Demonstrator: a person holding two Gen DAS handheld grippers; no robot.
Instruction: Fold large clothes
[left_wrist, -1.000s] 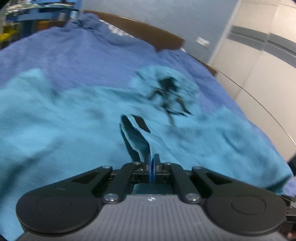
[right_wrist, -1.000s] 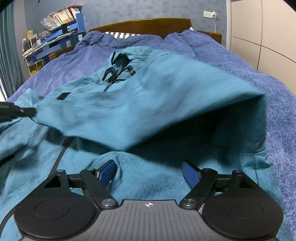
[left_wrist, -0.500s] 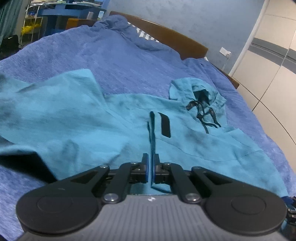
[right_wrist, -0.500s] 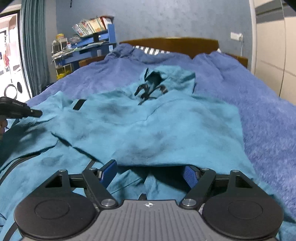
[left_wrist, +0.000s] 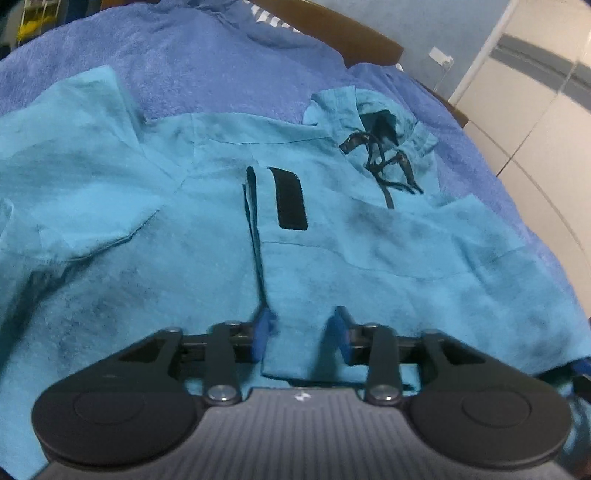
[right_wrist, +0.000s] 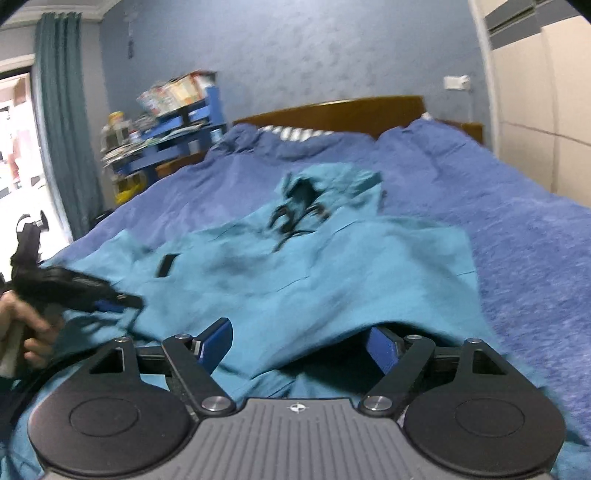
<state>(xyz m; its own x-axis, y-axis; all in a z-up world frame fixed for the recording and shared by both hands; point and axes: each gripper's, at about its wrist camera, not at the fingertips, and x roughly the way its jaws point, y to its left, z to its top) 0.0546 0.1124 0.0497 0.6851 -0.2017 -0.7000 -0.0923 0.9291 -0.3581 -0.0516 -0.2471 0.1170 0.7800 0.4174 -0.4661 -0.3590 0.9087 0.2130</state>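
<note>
A large teal hooded jacket (left_wrist: 332, 251) lies spread on the blue bedspread (left_wrist: 221, 66), hood with black drawstrings (left_wrist: 384, 158) toward the headboard. One side is folded over the front; a black strip (left_wrist: 290, 197) shows near the fold edge. My left gripper (left_wrist: 301, 334) is open just above the folded edge, holding nothing. In the right wrist view the jacket (right_wrist: 332, 280) lies ahead and my right gripper (right_wrist: 303, 343) is open, its fingers over the near hem. The left gripper (right_wrist: 110, 301) shows there at the left.
A wooden headboard (right_wrist: 332, 110) stands at the far end. A blue shelf with books (right_wrist: 177, 122) and a curtain (right_wrist: 66, 147) are at the left. White wardrobe doors (right_wrist: 546, 92) are at the right.
My left gripper carried the jacket's side across, then opened and let the fabric go. The lifted flap has settled flat. My right gripper stayed open and rose a little.
</note>
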